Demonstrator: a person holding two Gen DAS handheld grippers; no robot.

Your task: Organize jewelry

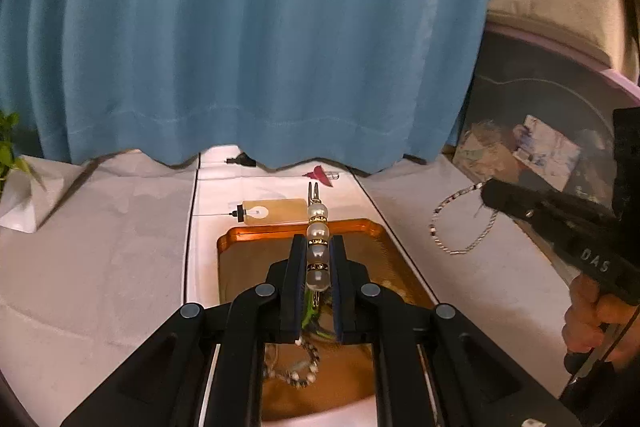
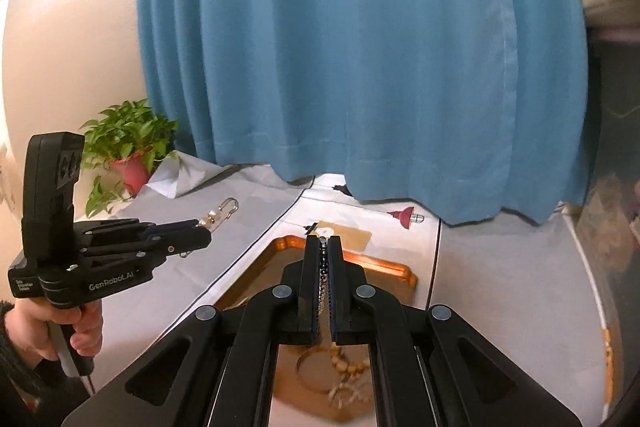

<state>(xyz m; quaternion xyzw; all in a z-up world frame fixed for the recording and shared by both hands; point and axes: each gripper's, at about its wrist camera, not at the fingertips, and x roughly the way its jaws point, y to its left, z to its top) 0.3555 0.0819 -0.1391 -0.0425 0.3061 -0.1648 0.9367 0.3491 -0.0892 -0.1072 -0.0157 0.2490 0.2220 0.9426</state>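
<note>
Our left tongs [image 1: 318,247] clench a pearl hair clip [image 1: 318,241] above the amber tray [image 1: 280,229] on the white-clothed counter [image 1: 100,247], more beaded pieces lying in the tray beneath. Our right tongs [image 2: 325,255] grip a beaded chain [image 1: 460,223], its loop dangling over the counter before the blue curtain [image 2: 360,47]

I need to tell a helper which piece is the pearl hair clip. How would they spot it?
Find the orange tray below the blue curtain. Above it, the left hand-held gripper clamps the pearl hair clip: one stiff row of big pearls, unlike the thin bead chain.
</note>
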